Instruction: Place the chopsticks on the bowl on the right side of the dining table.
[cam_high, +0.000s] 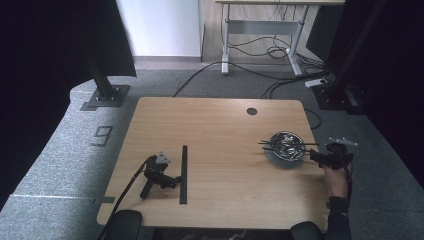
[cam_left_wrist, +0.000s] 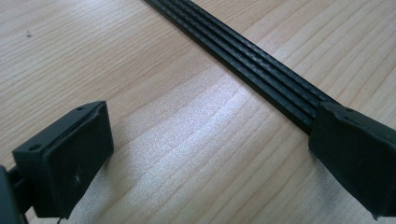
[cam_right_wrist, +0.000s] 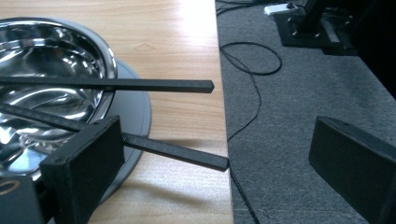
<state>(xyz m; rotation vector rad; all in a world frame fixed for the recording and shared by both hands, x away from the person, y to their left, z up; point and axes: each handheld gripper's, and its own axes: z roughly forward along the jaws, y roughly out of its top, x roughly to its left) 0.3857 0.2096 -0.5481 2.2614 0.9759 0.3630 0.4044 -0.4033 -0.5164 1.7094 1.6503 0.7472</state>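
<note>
A long black ribbed strip (cam_high: 183, 175) lies flat on the wooden table (cam_high: 215, 130), left of centre. My left gripper (cam_high: 175, 180) rests on the table just left of the strip, jaws open. In the left gripper view the strip (cam_left_wrist: 243, 56) runs up to the right jaw, and the left gripper (cam_left_wrist: 210, 126) has bare wood between its jaws. A steel bowl (cam_high: 285, 146) on a grey base sits near the right edge with two thin black sticks (cam_high: 285, 144) across its rim. A hand holds my right gripper (cam_high: 314, 154), open, just right of the bowl. In the right gripper view, the stick ends (cam_right_wrist: 177, 151) reach between the jaws of my right gripper (cam_right_wrist: 217, 135), beside the bowl (cam_right_wrist: 56, 60).
The table's right edge (cam_right_wrist: 224, 140) lies right under the right gripper, with grey carpet and cables (cam_right_wrist: 252, 70) beyond. A round cable hole (cam_high: 251, 111) sits at the table's far side. Black frame posts on base plates (cam_high: 106, 95) stand at both far corners.
</note>
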